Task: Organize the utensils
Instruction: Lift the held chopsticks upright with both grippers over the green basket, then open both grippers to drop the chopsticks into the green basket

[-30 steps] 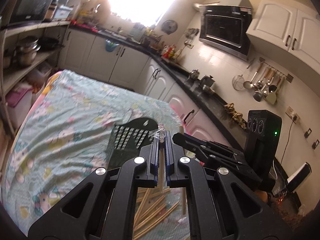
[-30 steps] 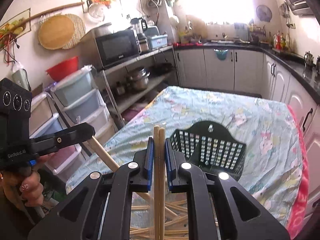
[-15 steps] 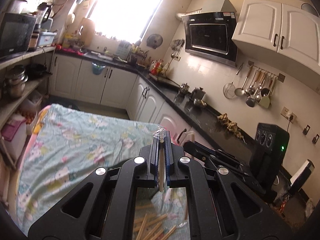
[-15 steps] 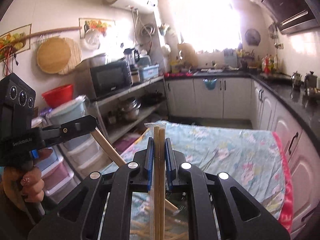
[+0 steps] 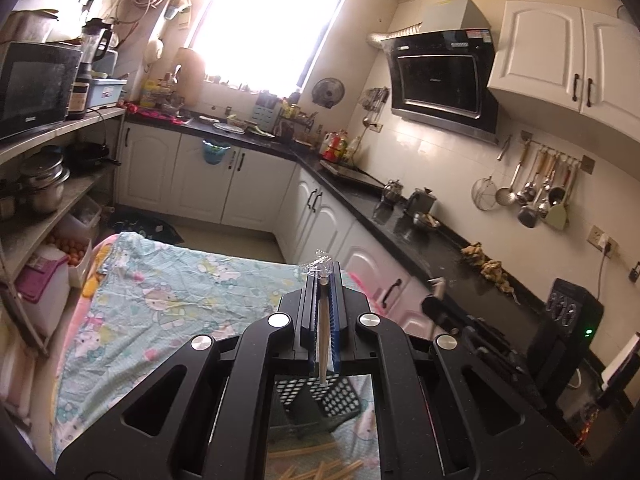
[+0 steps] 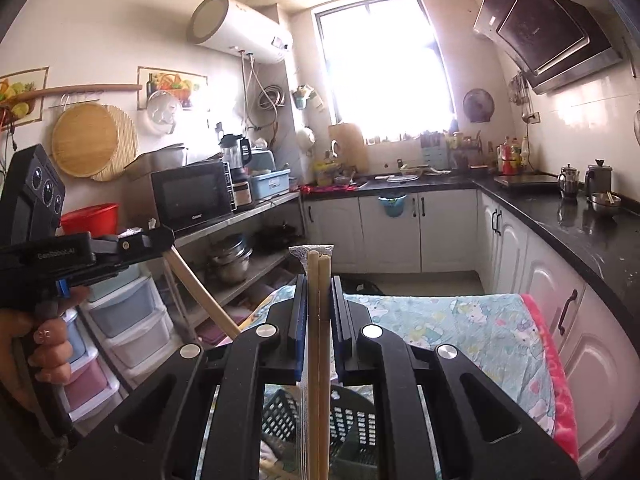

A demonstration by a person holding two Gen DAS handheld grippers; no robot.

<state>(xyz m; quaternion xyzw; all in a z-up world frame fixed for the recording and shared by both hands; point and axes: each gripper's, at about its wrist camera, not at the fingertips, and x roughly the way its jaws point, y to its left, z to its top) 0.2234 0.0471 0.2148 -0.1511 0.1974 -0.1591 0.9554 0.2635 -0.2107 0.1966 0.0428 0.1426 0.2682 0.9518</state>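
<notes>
My left gripper (image 5: 322, 280) is shut on a plastic-wrapped wooden chopstick (image 5: 322, 336) that hangs down between its jaws. My right gripper (image 6: 318, 280) is shut on a wrapped pair of wooden chopsticks (image 6: 319, 320), held upright. The black slotted utensil basket (image 5: 320, 398) stands on the table below both grippers; it also shows in the right wrist view (image 6: 352, 424). Loose chopsticks (image 5: 316, 466) lie on the cloth near the basket. The left gripper with its chopstick (image 6: 200, 284) shows at the left of the right wrist view.
The table wears a pale blue cartoon-print cloth (image 5: 160, 300) with a pink edge (image 6: 556, 368). Open shelves with pots (image 5: 40, 188) stand left of it. White cabinets under a black counter (image 5: 400, 224) run along the right.
Both grippers have risen and tilted up while holding their chopsticks. The basket has dropped from the middle of the views to beneath the jaws.
</notes>
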